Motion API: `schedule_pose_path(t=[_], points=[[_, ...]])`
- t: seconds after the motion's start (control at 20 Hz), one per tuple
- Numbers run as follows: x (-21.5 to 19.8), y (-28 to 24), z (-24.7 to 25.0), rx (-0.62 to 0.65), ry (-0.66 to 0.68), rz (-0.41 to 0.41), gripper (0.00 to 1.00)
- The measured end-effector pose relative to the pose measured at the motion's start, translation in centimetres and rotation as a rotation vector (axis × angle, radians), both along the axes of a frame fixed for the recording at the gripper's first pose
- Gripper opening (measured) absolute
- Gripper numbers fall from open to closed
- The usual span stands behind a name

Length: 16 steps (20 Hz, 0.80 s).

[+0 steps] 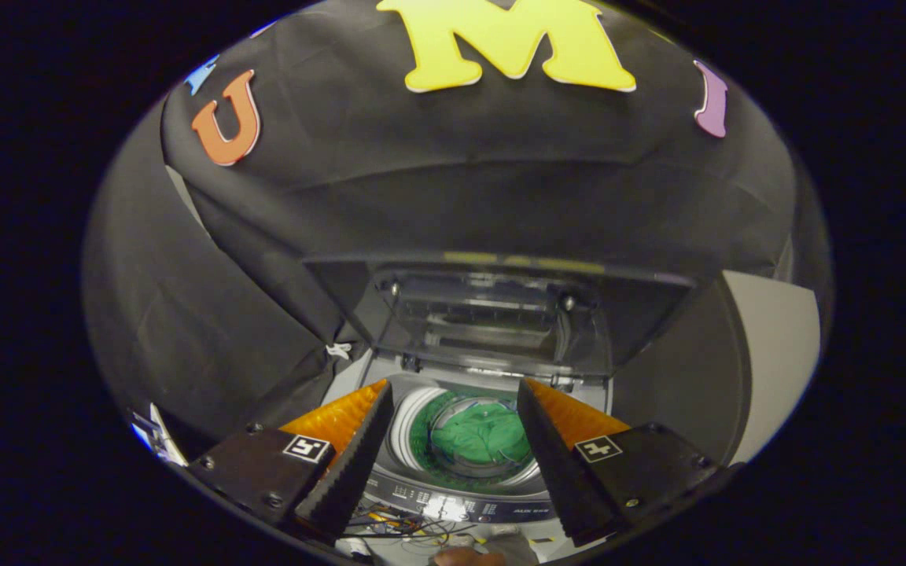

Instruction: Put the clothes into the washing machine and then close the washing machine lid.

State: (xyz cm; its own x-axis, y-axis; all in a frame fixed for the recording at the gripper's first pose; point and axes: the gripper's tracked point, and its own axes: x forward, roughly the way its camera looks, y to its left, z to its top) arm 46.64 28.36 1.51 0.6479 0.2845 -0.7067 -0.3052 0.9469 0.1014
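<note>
A top-loading washing machine (469, 503) stands below and ahead of me. Its dark glass lid (492, 318) is raised upright at the back, leaning toward the black cloth wall. Green clothes (484, 436) lie inside the round drum, ringed by the white tub rim (410, 424). My gripper (453, 393) hangs above the drum and is open, its two orange-and-black fingers (359, 440) spread wide on either side of the drum opening with nothing between them. The clothes show through the gap, well below the fingertips.
The machine's control panel (461, 503) runs along its near edge, with loose wires (390, 523) in front of it. A pale wall panel (767, 354) stands to the right of the machine. Black cloth drapes behind and to the left.
</note>
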Motion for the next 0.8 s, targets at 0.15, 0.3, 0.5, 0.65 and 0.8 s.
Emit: schedule_pose_path(t=[0.15, 0.3, 0.5, 0.65, 0.8], points=[[1.0, 0.2, 3.5, -0.008, -0.053, 0.002, 0.98], [1.7, 0.7, 5.6, -0.001, -0.083, -0.001, 0.98], [3.9, 1.1, 5.8, 0.002, -0.093, -0.007, 0.98], [6.4, 1.4, 5.4, 0.006, -0.097, -0.014, 0.98], [8.9, 1.9, 4.6, 0.026, -0.091, -0.034, 0.98]])
